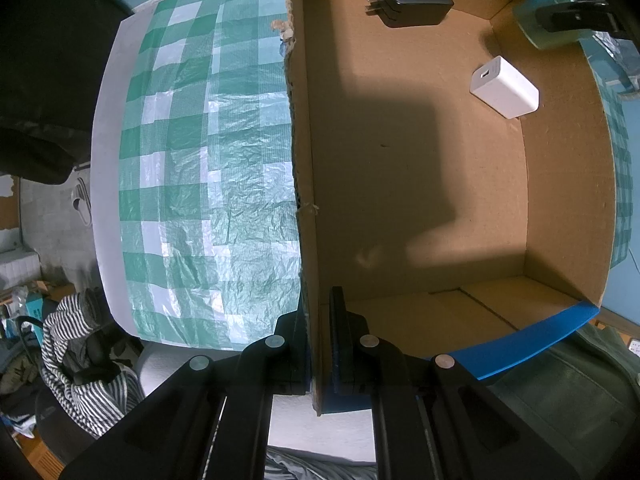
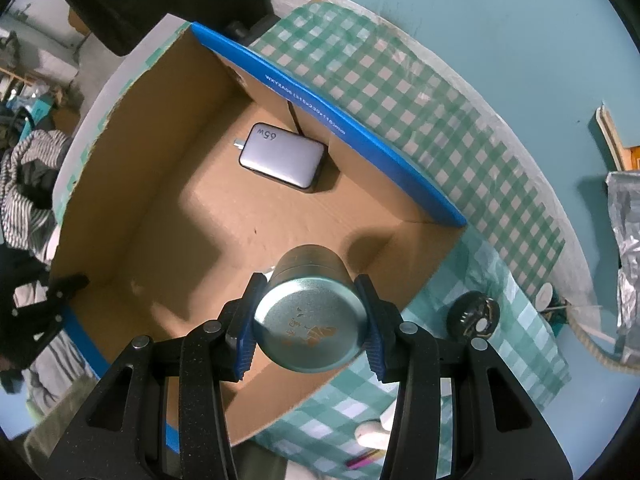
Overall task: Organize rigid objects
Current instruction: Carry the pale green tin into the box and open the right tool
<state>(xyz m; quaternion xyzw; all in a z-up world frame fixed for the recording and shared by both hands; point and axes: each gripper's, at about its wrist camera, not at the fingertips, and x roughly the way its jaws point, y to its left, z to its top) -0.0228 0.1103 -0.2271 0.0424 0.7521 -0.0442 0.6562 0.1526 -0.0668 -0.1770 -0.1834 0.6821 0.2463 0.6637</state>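
Gripping the cardboard box (image 1: 420, 184) by its wall, the left gripper (image 1: 320, 344) has its jaws clamped tight on the raw cardboard edge, one finger outside the box, one inside. Right gripper (image 2: 310, 320) holds a teal metal tin (image 2: 310, 320) between its blue pads (image 2: 246, 344), pads pressed on the tin's sides, lid facing the camera. Tin hangs above the box's open interior, near the wall closest to the right wrist camera, clear of the floor as far as the view shows. Inside the box: grey charger (image 2: 282, 156) marked 65W lies flat by the blue-edged wall, prongs pointing away from that wall. White charger (image 1: 505, 86) sits on the box floor against another wall, apart from the grey one. Box rests on a green checked tablecloth (image 1: 192, 152). Black round object (image 2: 474, 316) lies on the cloth just outside the box, beside the right gripper's finger. Striped fabric (image 1: 80, 364) sits off the table, well apart from the box.
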